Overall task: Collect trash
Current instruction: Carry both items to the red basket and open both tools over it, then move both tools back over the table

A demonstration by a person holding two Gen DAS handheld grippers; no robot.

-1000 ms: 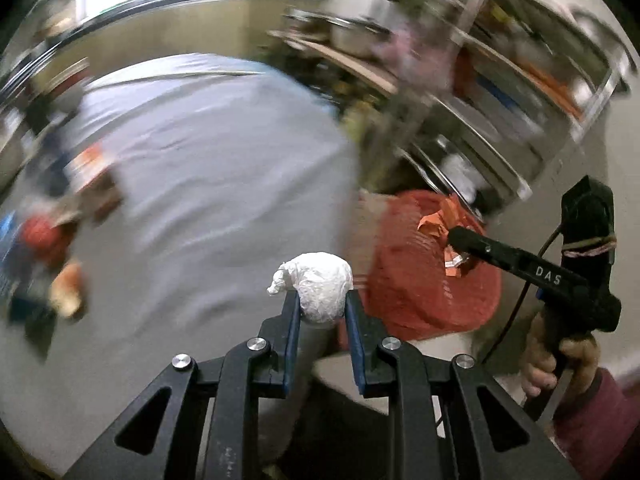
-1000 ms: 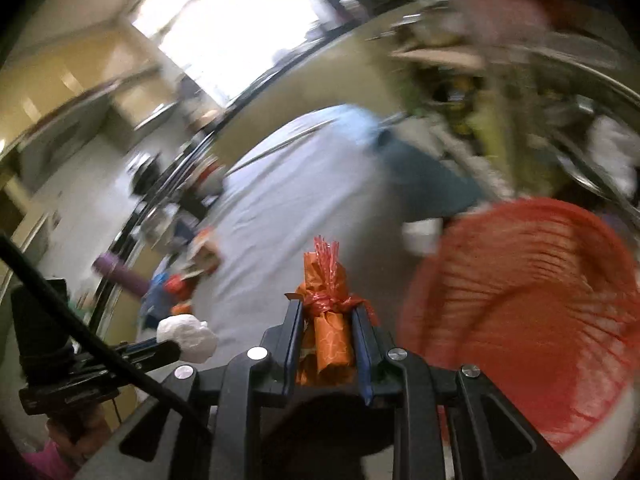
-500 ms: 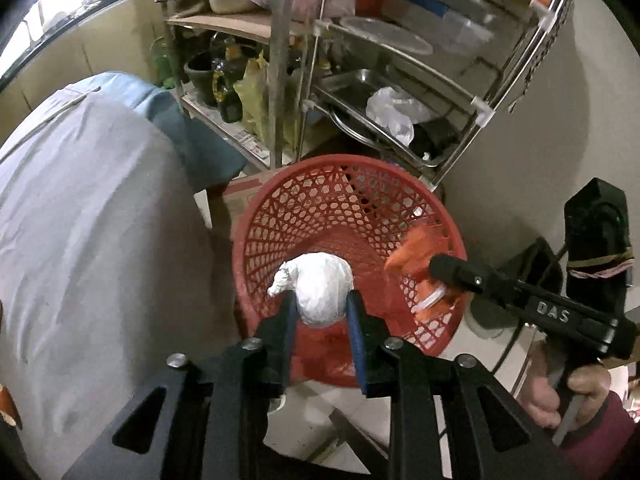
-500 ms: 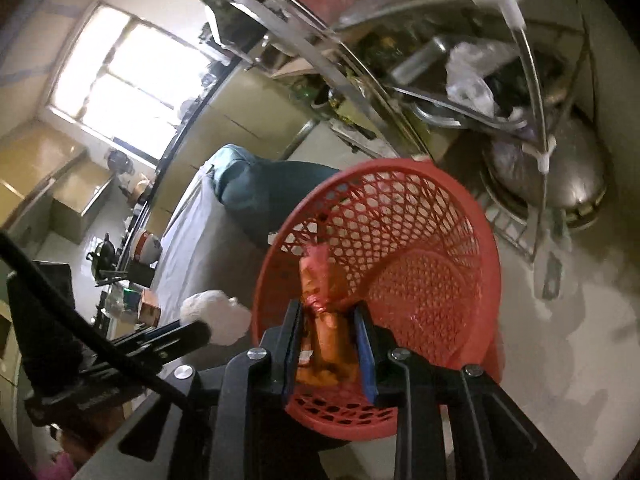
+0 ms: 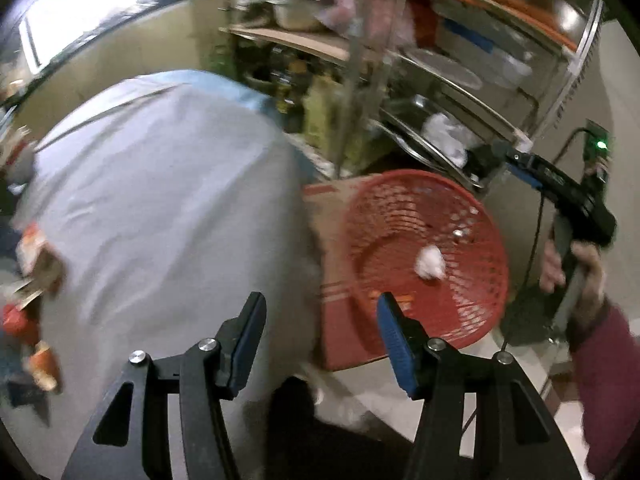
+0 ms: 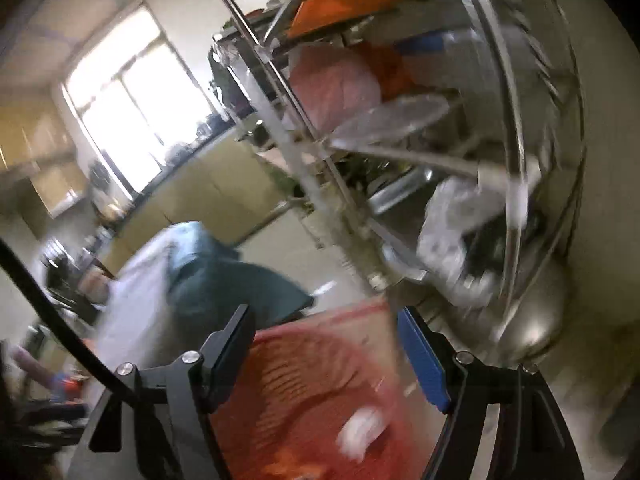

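Our left gripper (image 5: 318, 324) and right gripper (image 6: 324, 344) both hang spread and empty, their jaws having just opened with nothing left between them. A second ago they pinched a white wad and an orange wrapper. Now the wad (image 5: 430, 263) lies inside the red basket (image 5: 472, 216), beside the table (image 5: 160, 200); the wrapper we cannot make out in the blur. Both drops look done, and more litter (image 5: 32, 276) waits on the table's far side.

Both grippers' fingers (image 5: 390, 322) have just been opening; white wad (image 5: 430, 263) now in red basket (image 5: 472, 208)
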